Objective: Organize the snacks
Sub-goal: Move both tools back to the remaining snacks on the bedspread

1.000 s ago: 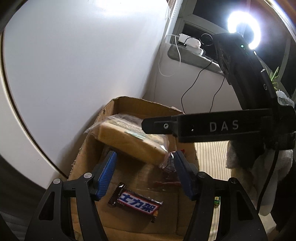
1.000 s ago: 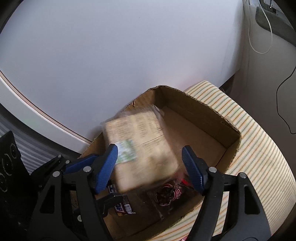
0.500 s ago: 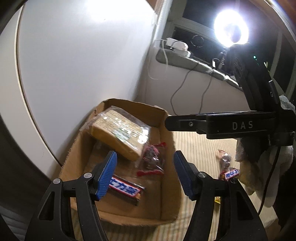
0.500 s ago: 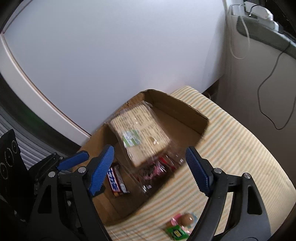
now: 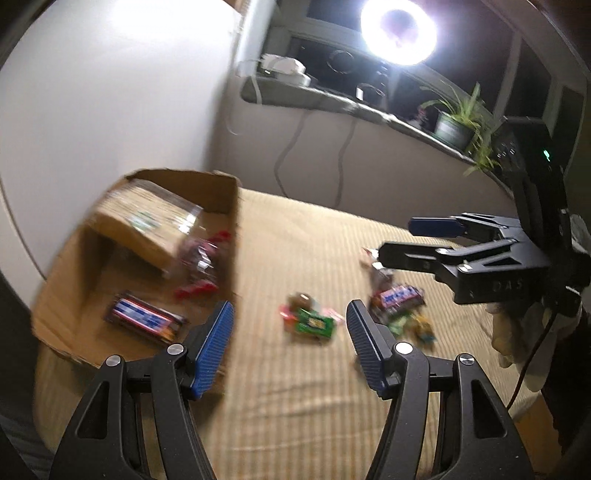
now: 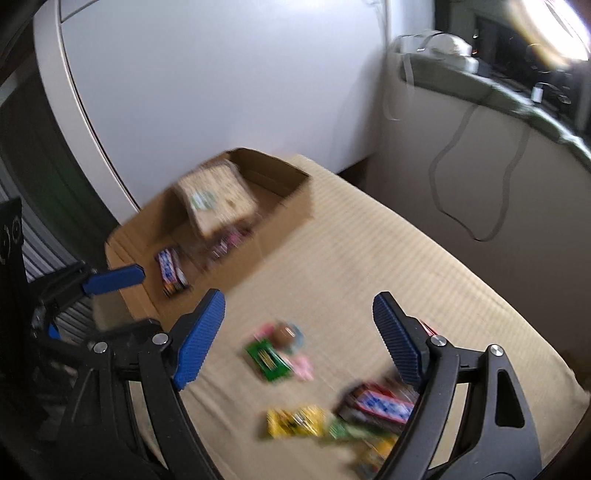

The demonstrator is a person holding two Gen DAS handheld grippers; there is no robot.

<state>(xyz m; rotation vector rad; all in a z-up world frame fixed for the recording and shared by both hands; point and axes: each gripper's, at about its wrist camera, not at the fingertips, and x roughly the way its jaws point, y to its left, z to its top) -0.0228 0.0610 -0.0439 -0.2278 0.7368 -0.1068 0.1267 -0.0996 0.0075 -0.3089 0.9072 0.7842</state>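
An open cardboard box (image 5: 225,192) (image 6: 288,210) sits at the left of a striped cushion. It holds a large tan cracker pack (image 5: 144,225) (image 6: 216,197), a dark candy bag (image 5: 201,258) and a blue chocolate bar (image 5: 144,319) (image 6: 170,271). Loose snacks lie on the cushion: a green pack (image 5: 314,325) (image 6: 267,360), a second chocolate bar (image 5: 397,297) (image 6: 380,404) and a yellow pack (image 6: 295,422). My left gripper (image 5: 290,332) is open and empty above the cushion by the box. My right gripper (image 6: 297,343) is open and empty over the loose snacks.
A white wall stands behind the box. A window sill (image 5: 332,99) with cables, a ring light (image 5: 399,29) and a plant (image 5: 458,118) runs along the back. The striped cushion (image 5: 295,387) spreads in front. The view is motion-blurred.
Both grippers have pulled back and swung right, away from the box. The cracker pack stays in the box. The loose snacks on the cushion have come into view.
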